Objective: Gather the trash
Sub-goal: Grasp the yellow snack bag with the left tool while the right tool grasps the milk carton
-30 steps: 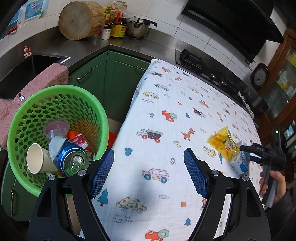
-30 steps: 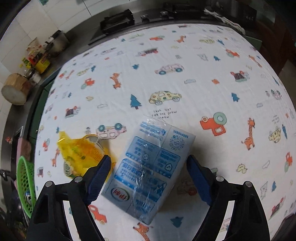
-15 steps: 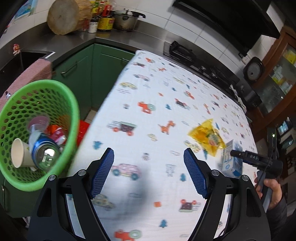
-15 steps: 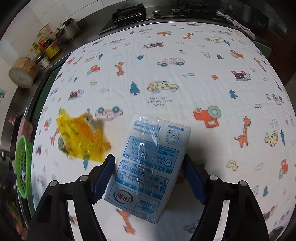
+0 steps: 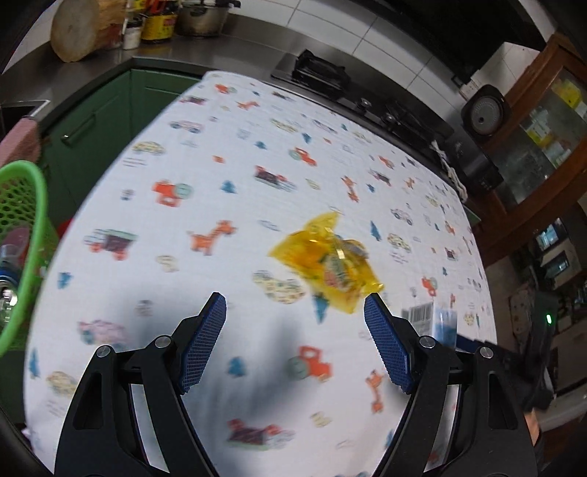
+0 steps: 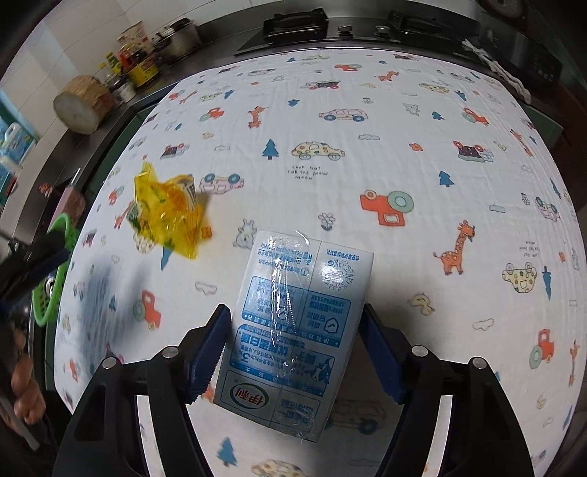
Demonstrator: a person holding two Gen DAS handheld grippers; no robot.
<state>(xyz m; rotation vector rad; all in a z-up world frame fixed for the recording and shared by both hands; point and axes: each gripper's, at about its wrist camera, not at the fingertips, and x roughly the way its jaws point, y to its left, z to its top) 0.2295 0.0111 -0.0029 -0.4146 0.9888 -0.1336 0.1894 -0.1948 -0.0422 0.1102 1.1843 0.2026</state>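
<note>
A blue-and-white milk carton (image 6: 293, 323) lies on the cartoon-print tablecloth (image 6: 403, 146), between the fingers of my right gripper (image 6: 295, 308). The jaws are closing and both pads sit against the carton's sides. A crumpled yellow plastic wrapper (image 5: 330, 264) lies loose on the cloth, left of the carton in the right wrist view (image 6: 168, 212). My left gripper (image 5: 293, 299) hovers open and empty over the cloth, the wrapper just beyond its right fingertip. The carton's barcode end (image 5: 429, 315) peeks out behind that finger.
A green mesh basket (image 5: 25, 205) holding a can and cups hangs off the table's left edge. Behind the table run a steel counter with a wooden block (image 5: 80, 29), jars and a pot, and a gas hob (image 5: 319, 73). A wooden cabinet (image 5: 543, 121) stands at the right.
My left gripper swept from beside the basket across the table toward the yellow wrapper, still open. The right jaws narrowed onto the carton, which has turned in view.
</note>
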